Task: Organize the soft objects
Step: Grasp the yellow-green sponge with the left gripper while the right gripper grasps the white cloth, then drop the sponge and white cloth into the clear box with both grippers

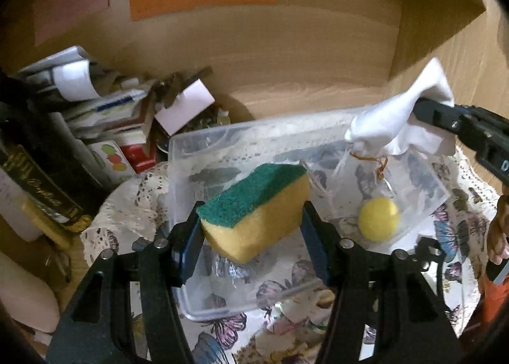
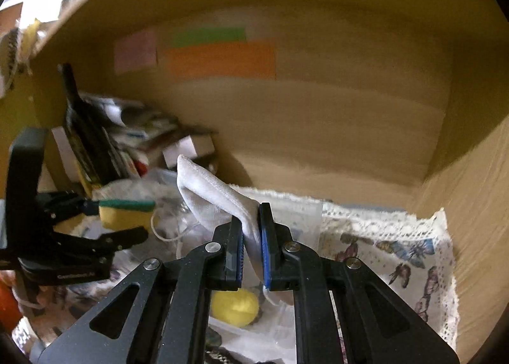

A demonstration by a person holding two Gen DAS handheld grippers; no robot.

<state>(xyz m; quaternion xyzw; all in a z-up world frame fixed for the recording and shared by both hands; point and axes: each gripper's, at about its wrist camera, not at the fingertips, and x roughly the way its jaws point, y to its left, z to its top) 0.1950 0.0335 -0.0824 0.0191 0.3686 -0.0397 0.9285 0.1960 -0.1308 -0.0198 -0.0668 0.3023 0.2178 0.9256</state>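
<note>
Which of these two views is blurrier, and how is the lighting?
Right wrist view: blurrier, with the clutter at left and the sponge smeared; only the right tool on the white cloth is crisp. Left wrist view: sharper on the sponge, dim warm light, fisheye bending the clear plastic container.

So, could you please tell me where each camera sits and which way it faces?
Left wrist: on the left tool, looking forward over the clear plastic box; its fingers clamp a yellow-and-green sponge.
Right wrist: on the right tool, facing the wooden back wall; gripping a white sock.
Shared: sponge, sock, yellow ball, each other's tool.
</note>
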